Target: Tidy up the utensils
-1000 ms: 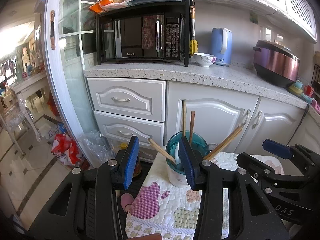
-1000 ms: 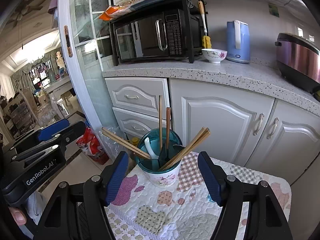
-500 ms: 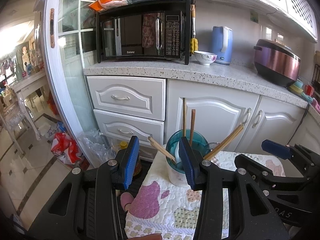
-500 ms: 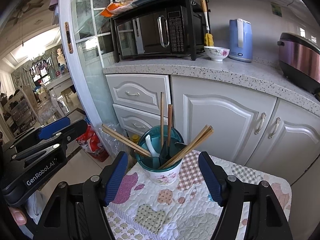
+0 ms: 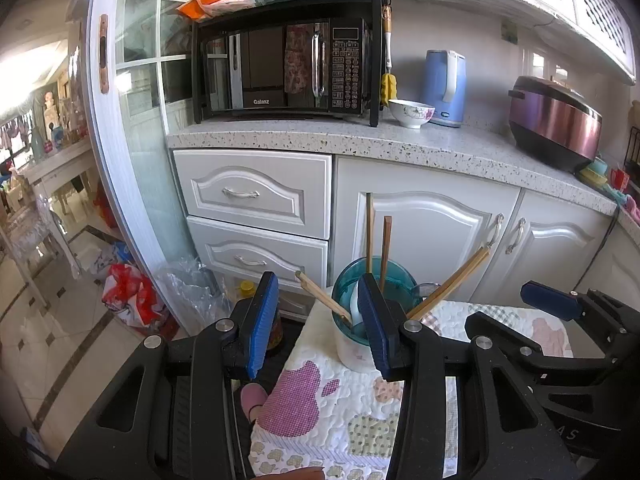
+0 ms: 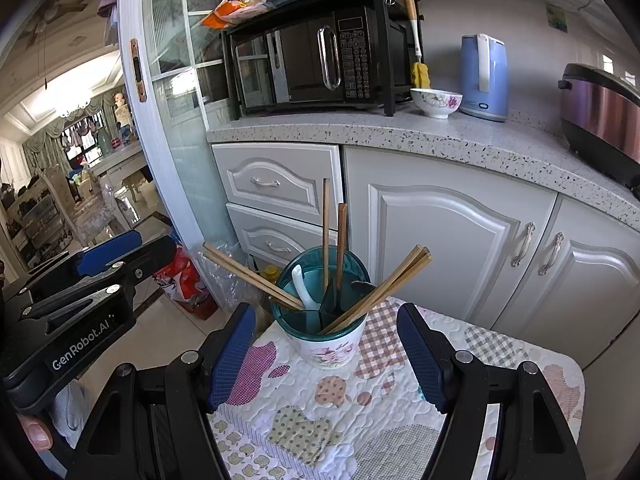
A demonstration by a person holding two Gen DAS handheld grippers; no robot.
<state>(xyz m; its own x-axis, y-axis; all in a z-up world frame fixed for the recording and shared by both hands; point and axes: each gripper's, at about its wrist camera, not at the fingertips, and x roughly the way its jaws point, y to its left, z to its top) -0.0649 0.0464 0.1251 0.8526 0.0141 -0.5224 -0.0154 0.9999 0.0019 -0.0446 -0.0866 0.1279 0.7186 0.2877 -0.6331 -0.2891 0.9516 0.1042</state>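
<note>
A white floral utensil cup (image 6: 329,347) with a teal insert (image 6: 296,280) stands on a quilted patchwork table cover (image 6: 340,408). It holds several wooden chopsticks (image 6: 376,292), a white spoon (image 6: 301,285) and a dark utensil (image 6: 332,296). My right gripper (image 6: 326,364) is open, its jaws on either side of the cup and just short of it, holding nothing. My left gripper (image 5: 316,324) is open and empty, to the left of the cup (image 5: 352,348); its right finger (image 5: 374,324) hides part of the cup. The right gripper's body (image 5: 560,332) shows in the left wrist view.
White kitchen cabinets (image 6: 452,248) and a speckled counter (image 6: 420,136) stand behind, with a microwave (image 6: 316,60), a bowl (image 6: 436,102), a blue kettle (image 6: 484,76) and a rice cooker (image 6: 604,116). A glass door (image 6: 172,120) and bags on the floor (image 5: 132,296) are at left.
Both views have tilted slightly, with the cup sitting a touch lower in frame. The jaws' openings and the utensils have not changed.
</note>
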